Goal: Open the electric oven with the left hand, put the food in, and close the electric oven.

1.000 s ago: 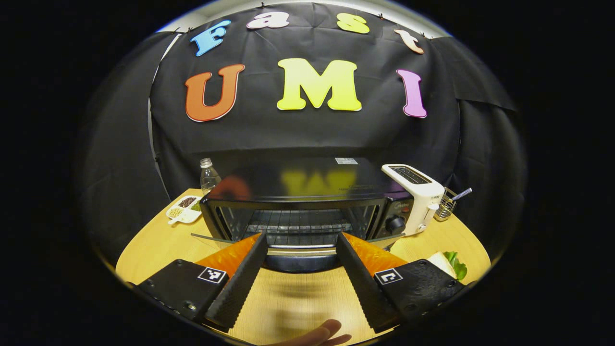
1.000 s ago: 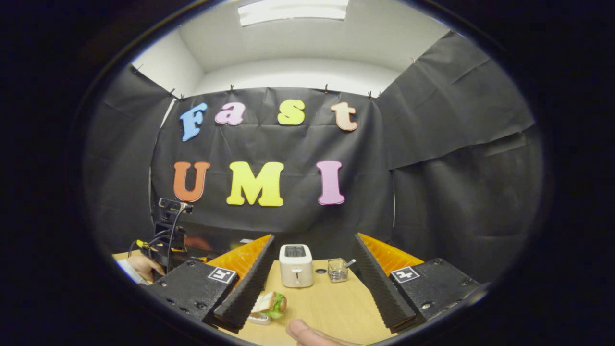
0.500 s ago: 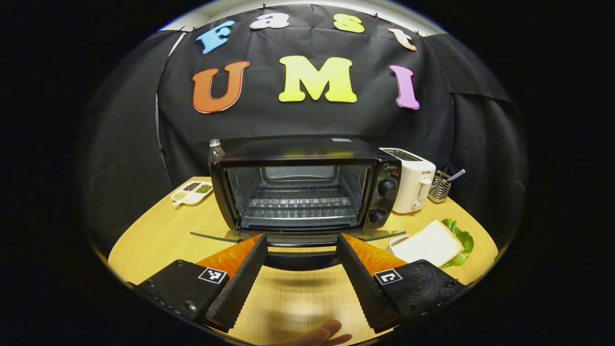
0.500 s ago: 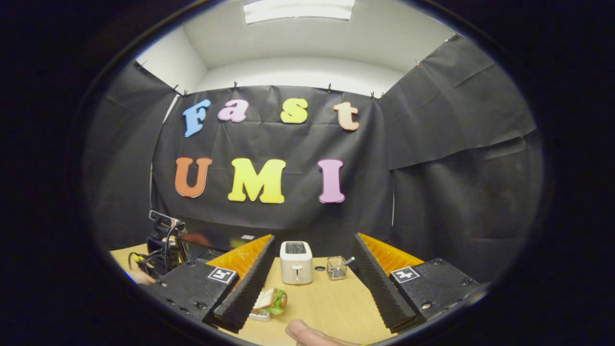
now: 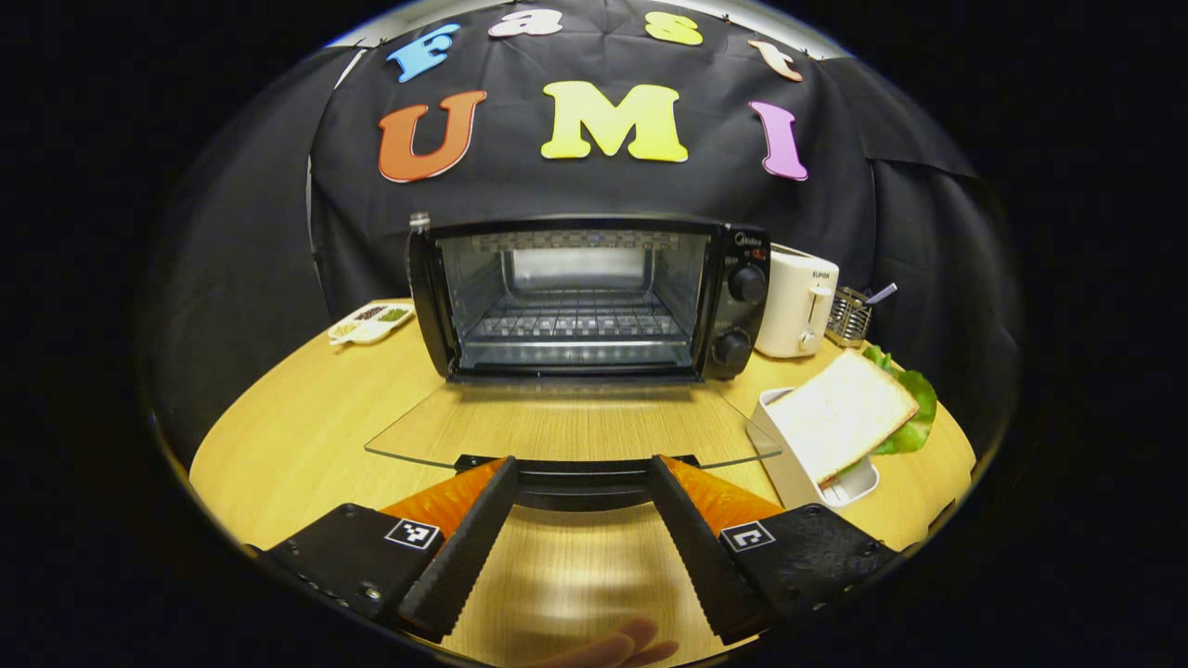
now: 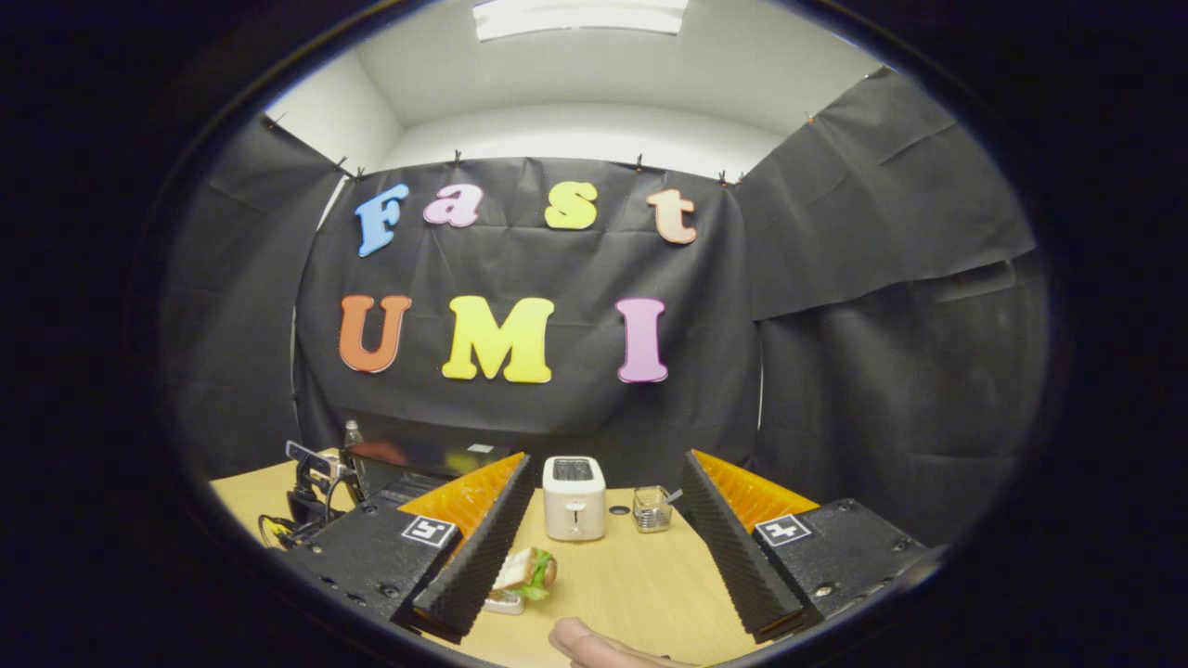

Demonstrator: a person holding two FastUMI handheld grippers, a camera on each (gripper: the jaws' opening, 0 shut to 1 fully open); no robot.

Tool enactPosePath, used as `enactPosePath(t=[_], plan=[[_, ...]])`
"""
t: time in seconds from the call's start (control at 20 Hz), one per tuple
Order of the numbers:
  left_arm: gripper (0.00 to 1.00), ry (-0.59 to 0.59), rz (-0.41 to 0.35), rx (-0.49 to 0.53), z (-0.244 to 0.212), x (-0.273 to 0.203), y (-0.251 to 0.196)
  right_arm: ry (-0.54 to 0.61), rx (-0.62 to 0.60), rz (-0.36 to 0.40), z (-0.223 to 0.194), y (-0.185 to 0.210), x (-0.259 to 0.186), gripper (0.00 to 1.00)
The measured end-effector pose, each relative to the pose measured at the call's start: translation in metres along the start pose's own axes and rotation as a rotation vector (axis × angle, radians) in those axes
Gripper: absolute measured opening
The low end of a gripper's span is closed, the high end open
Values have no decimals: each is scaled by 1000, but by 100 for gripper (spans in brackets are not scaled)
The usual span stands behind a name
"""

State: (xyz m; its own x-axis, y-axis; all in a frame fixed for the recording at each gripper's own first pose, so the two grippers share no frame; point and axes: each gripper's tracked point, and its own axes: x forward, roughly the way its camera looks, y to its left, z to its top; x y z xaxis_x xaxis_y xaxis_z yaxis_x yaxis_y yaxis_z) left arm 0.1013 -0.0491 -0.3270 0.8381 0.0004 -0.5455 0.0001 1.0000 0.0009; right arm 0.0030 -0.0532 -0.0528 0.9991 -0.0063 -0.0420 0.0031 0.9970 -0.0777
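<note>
1. Oven (image 5: 594, 301) open on the table (image 5: 297, 417). Glass door (image 5: 571, 427) down flat, handle (image 5: 580, 478) at the near edge.
2. Left gripper (image 5: 580, 482) wide open. Handle between the fingers, not squeezed. Touching or not: cannot tell.
3. Sandwich (image 5: 849, 413) in a white tray (image 5: 798, 468), just right of the door. Not in the oven yet.
4. Right gripper (image 6: 603, 547) wide open, holding nothing, above the sandwich (image 6: 524, 571).
5. Next, probably: reach down with the right gripper, grab the tray, slide it onto the rack (image 5: 575, 325).
</note>
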Motion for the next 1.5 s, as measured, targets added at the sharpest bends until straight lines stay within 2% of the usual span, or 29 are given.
enactPosePath(t=[0.05,0.1,0.15,0.2,0.25,0.35,0.55,0.65,0.7,0.8,0.85,1.0,1.05,1.15,1.2,1.25,1.3,1.35,1.4,1.45,1.5], plan=[[93,38,-1,-12,-13,3,0,1,-3,4,0,2,1,94],[93,69,-1,-25,-23,5,0,2,-7,4,-1,4,0,100],[93,71,-1,-24,-25,3,-1,3,-11,3,-2,4,0,100],[100,43,-1,-13,-20,2,-1,6,-14,4,-4,5,0,100],[93,39,-1,-14,-18,3,0,11,-14,3,-6,6,1,100],[93,49,-4,-24,-20,3,1,39,-5,0,-12,5,4,100],[93,-9,-23,-53,-2,-14,4,98,27,-10,-27,2,6,100],[93,-65,-41,-77,18,-33,6,126,54,-35,-34,-5,8,100],[93,-97,-52,-80,29,-43,8,131,60,-46,-36,-7,7,94],[93,-147,-57,-72,47,-63,15,141,60,-58,-39,-8,9,94],[93,-173,-56,-58,56,-73,19,149,58,-58,-40,-8,12,100],[93,-265,-47,-12,85,-108,29,184,52,-53,-50,-7,24,100],[93,-292,-48,-3,94,-119,29,196,46,-47,-53,-7,30,94],[92,-329,-54,6,105,-137,26,224,36,-38,-60,-7,43,94],[92,-350,-57,7,111,-148,26,238,39,-29,-64,-5,49,100],[92,-371,-61,10,118,-155,25,252,41,-16,-67,-2,56,94],[92,-387,-64,14,123,-162,25,266,40,-2,-72,0,62,100],[93,-413,-63,21,129,-171,26,280,37,12,-75,2,69,100],[92,-442,-57,27,136,-181,28,295,34,27,-79,4,76,94],[92,-470,-51,27,143,-190,31,309,31,47,-83,7,82,100],[92,-490,-45,21,148,-198,34,324,30,68,-88,10,88,100]])
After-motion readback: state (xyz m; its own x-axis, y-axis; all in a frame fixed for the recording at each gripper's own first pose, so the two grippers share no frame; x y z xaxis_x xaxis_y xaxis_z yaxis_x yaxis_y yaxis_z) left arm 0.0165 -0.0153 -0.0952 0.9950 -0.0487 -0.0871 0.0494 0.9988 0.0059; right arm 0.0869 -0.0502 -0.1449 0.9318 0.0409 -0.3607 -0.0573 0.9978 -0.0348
